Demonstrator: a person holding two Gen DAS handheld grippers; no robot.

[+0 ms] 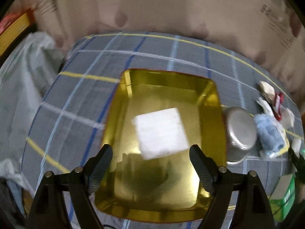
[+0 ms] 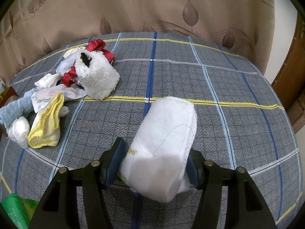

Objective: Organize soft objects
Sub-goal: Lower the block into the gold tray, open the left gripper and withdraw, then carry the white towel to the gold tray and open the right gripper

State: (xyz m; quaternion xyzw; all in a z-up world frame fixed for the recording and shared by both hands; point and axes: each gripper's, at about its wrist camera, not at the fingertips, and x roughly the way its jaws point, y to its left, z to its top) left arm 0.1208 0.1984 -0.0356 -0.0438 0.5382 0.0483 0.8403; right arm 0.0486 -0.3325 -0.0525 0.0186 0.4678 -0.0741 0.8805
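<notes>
Plaid cloth (image 2: 209, 87) covers the surface, with a leaf-print curtain (image 2: 152, 5) behind. At the right wrist view's left lies a pile of soft things: blue towel (image 2: 13, 108), yellow cloth (image 2: 47, 127), fleecy boot (image 2: 97, 76). Lower centre, the right gripper (image 2: 155, 169) fingers clamp a white slipper (image 2: 167, 133). In the left wrist view, the left gripper (image 1: 151, 168) fingers stand wide and empty over a gold tray (image 1: 122, 126) holding a white pad (image 1: 162, 132); a steel pot (image 1: 240, 131) sits right.

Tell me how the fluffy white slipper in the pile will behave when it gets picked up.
The fluffy white slipper looks plush and thick, so it will probably squash between the pads and feel light. Its open mouth suggests it may fold. The red ribbon lies against it and might drag along.
</notes>
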